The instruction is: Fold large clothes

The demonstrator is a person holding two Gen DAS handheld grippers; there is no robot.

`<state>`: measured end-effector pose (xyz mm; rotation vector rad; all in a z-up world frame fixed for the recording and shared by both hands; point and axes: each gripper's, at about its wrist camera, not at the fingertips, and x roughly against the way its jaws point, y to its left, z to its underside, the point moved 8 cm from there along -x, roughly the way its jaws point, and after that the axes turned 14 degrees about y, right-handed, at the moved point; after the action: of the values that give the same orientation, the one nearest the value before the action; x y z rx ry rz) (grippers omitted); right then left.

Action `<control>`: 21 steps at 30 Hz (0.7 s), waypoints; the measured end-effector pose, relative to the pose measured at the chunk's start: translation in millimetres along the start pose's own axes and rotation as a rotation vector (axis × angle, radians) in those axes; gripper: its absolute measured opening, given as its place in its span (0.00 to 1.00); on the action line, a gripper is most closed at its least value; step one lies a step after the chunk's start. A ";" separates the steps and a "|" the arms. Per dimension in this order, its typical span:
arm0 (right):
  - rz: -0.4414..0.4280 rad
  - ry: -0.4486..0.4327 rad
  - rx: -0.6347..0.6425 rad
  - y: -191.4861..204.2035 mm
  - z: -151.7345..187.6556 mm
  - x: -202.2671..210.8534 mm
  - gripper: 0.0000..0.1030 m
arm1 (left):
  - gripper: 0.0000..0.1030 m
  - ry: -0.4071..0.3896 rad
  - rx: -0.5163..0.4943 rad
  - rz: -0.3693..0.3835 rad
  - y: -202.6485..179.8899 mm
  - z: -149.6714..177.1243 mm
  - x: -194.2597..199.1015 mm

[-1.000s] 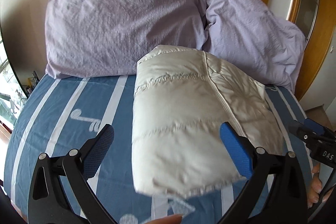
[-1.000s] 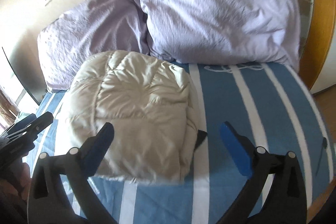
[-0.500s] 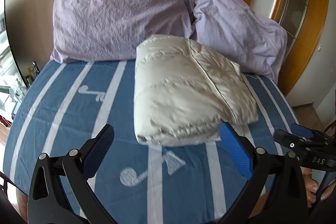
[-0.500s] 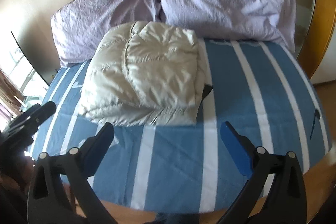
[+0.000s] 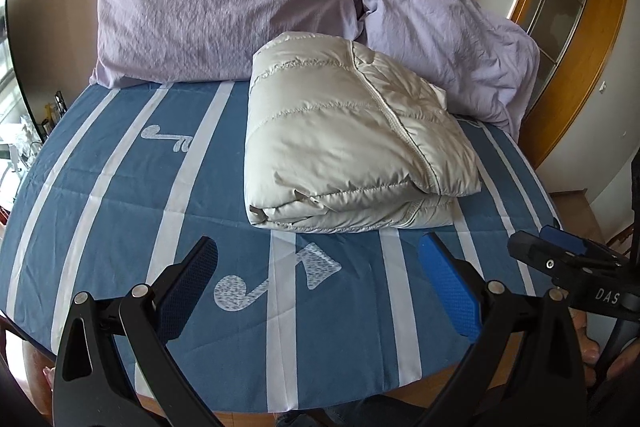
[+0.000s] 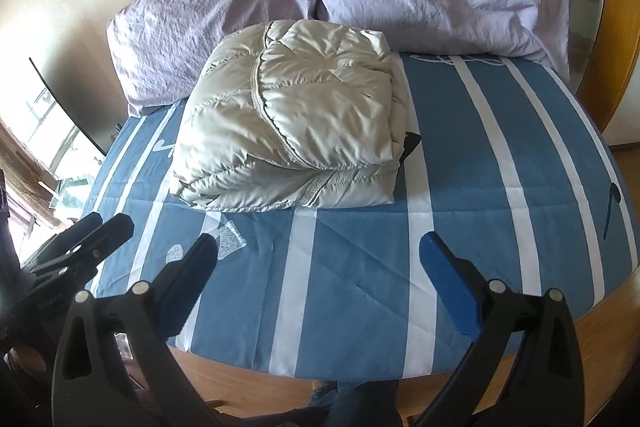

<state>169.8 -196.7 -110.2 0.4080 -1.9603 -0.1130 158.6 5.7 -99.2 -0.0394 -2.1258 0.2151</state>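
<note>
Now folded jacket (image 5: 352,147) on striped bed (image 5: 120,195) w/ two lilac pillows (image 5: 224,11).

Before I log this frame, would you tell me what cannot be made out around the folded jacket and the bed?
- Folded jacket: its inner layers and underside are hidden by its own top fold, in both views.
- Dark piece at the jacket's right edge, right wrist view: mostly covered by the jacket; cannot be identified.
- Items by the window, left wrist view: too small and overexposed.
- Bed: its near edge is cut off behind the gripper frames.
</note>
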 end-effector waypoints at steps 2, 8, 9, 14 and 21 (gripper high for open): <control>-0.002 0.003 -0.002 -0.6 0.5 -0.9 0.98 | 0.98 0.000 0.001 0.000 0.4 0.2 -0.3; -0.004 0.008 -0.008 -0.4 1.7 -2.5 0.98 | 0.98 -0.002 -0.008 0.011 -3.0 -0.1 -0.2; -0.004 0.008 -0.009 -0.9 1.4 -2.6 0.98 | 0.98 -0.002 -0.011 0.013 -4.1 -0.1 -0.4; -0.005 0.009 -0.017 -2.0 1.7 -4.0 0.98 | 0.98 0.001 -0.012 0.019 -4.9 -2.4 -1.5; -0.008 0.016 -0.017 -2.2 2.1 -6.6 0.98 | 0.98 0.003 -0.011 0.024 -5.2 -3.0 -2.0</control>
<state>170.8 -196.8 -117.4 0.4045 -1.9406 -0.1309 162.4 0.7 -98.4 -0.0714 -2.1244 0.2179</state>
